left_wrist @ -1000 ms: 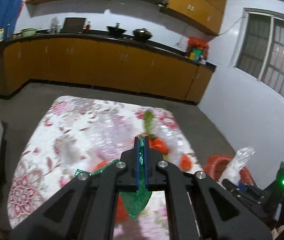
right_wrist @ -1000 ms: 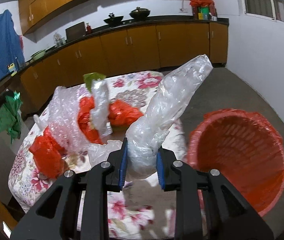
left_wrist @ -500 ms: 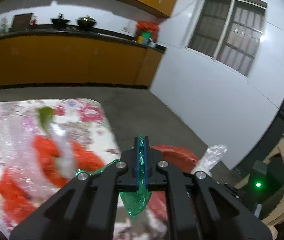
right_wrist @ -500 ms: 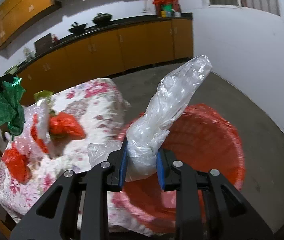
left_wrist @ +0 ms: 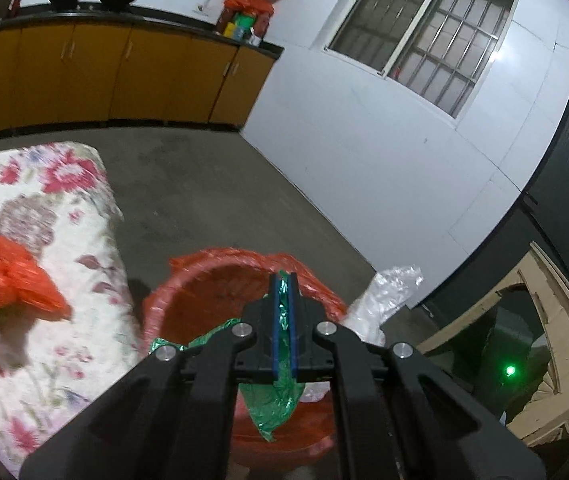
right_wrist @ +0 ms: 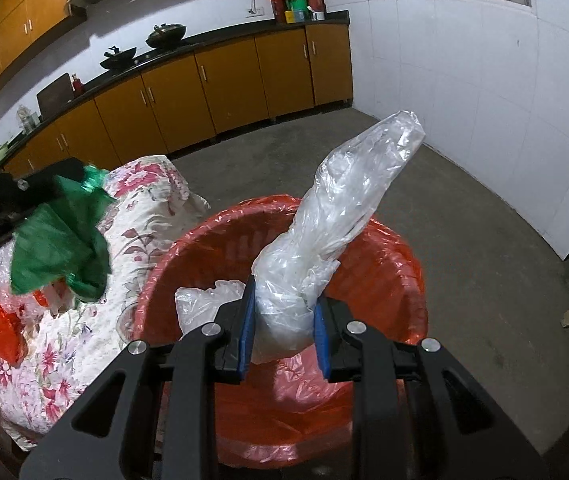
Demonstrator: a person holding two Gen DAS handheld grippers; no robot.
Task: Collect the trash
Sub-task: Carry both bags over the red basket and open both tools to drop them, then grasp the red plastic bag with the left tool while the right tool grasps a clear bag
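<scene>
Both grippers are loaded and over the bin! The right gripper (right_wrist: pixel 284 330) has its jaws clamped round the bunched waist of a clear plastic bag (right_wrist: pixel 340 216), a crinkly, translucent twist whose tail stands up above the red basket (right_wrist: pixel 388 264). The left gripper (left_wrist: pixel 283 320) has its blue pads pressed almost flat together on a green foil wrapper (left_wrist: pixel 276 396), thin and shiny, its loose end dangling down over the basket's mouth.

Light stuff, all of it, by the look of things: floppy, near weightless, likely to cling to the pads or drift sideways when let go rather than drop straight. The bunched middle seems the sensible place to hold, since a loose corner would just slide out.

The basket is a round ribbed tub lined with a glossy red bag, standing on the grey concrete floor just beside the desk (right_wrist: pixel 64 344), which wears a quilted floral cover. Still lying there: crumpled orange-red bags (left_wrist: pixel 16 280) and more clear film, so plenty of collecting looks left to do.
</scene>
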